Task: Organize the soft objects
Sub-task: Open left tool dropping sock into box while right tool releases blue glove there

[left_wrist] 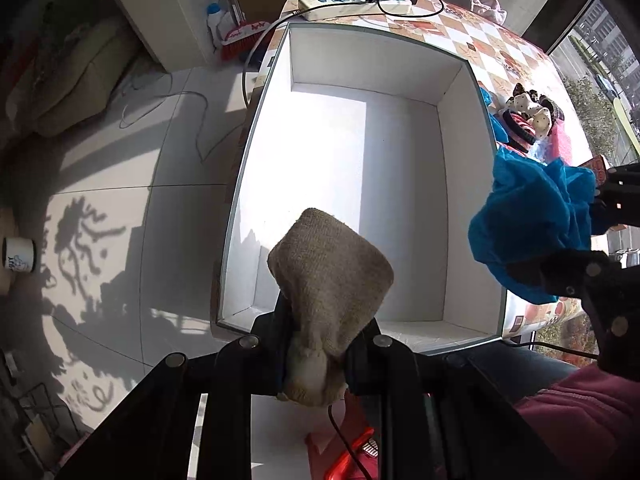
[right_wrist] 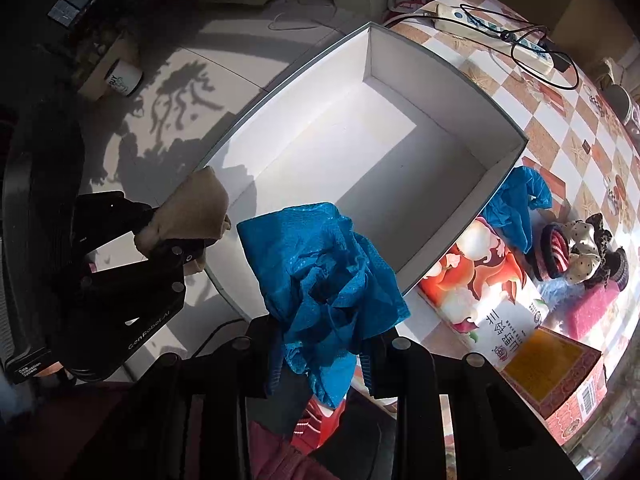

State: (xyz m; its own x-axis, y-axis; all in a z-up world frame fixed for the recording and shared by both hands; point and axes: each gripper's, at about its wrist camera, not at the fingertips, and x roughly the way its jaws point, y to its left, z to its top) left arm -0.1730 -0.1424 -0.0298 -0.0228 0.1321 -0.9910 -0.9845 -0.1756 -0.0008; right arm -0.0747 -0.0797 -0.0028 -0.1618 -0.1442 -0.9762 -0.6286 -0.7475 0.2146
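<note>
A large white box (left_wrist: pixel 460 92) (right_wrist: pixel 400 52) stands with nothing inside on a checked tablecloth. My left gripper (left_wrist: pixel 320 344) is shut on a beige knitted sock (left_wrist: pixel 328 276), held over the box's near edge; the same sock (right_wrist: pixel 196 208) shows at the left in the right wrist view. My right gripper (right_wrist: pixel 320 344) is shut on a crumpled blue cloth (right_wrist: pixel 324 276), hanging above the box's near right corner. That blue cloth (left_wrist: pixel 528 220) appears at the right in the left wrist view. Another blue cloth (right_wrist: pixel 516 204) lies beside the box.
On the table (right_wrist: pixel 560 128) lie a power strip (left_wrist: pixel 352 4) with cables, a pile of hair ties and a spotted scrunchie (right_wrist: pixel 580 248), a printed box (right_wrist: pixel 492 276) and a patterned box (right_wrist: pixel 560 384). A tiled floor (left_wrist: pixel 120 208) with a mug (left_wrist: pixel 18 258) lies left.
</note>
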